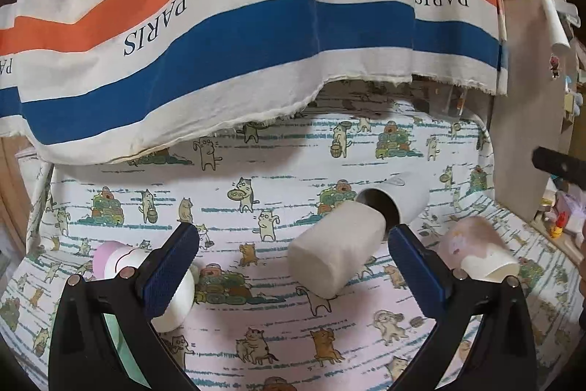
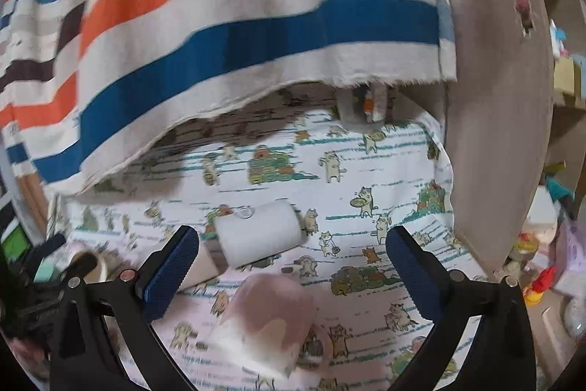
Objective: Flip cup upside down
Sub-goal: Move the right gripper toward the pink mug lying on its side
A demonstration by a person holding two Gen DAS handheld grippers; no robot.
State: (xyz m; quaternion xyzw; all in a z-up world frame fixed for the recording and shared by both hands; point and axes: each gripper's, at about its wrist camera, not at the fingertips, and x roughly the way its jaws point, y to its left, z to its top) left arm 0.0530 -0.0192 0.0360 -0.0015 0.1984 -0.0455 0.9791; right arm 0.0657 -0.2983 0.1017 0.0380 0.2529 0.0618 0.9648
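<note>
A pink-and-cream cup (image 2: 271, 314) shows blurred low between the fingers of my right gripper (image 2: 293, 237), which is open and not touching it. Its pink base points up and away, and its cream rim is nearest the camera. In the left wrist view the same cup (image 1: 476, 251) sits tilted just right of the right finger. My left gripper (image 1: 293, 233) is open, with a beige cup (image 1: 337, 255) lying on its side between the fingers, untouched. Behind it a white cup (image 1: 403, 200) lies on its side, mouth toward the camera.
A cat-print cloth (image 1: 256, 317) covers the table. A striped "PARIS" fabric (image 1: 219, 43) hangs over the back. A white cup and a pink-rimmed object (image 1: 110, 259) stand by my left finger. A wooden panel (image 2: 494, 134) walls the right side, with cluttered shelves beyond.
</note>
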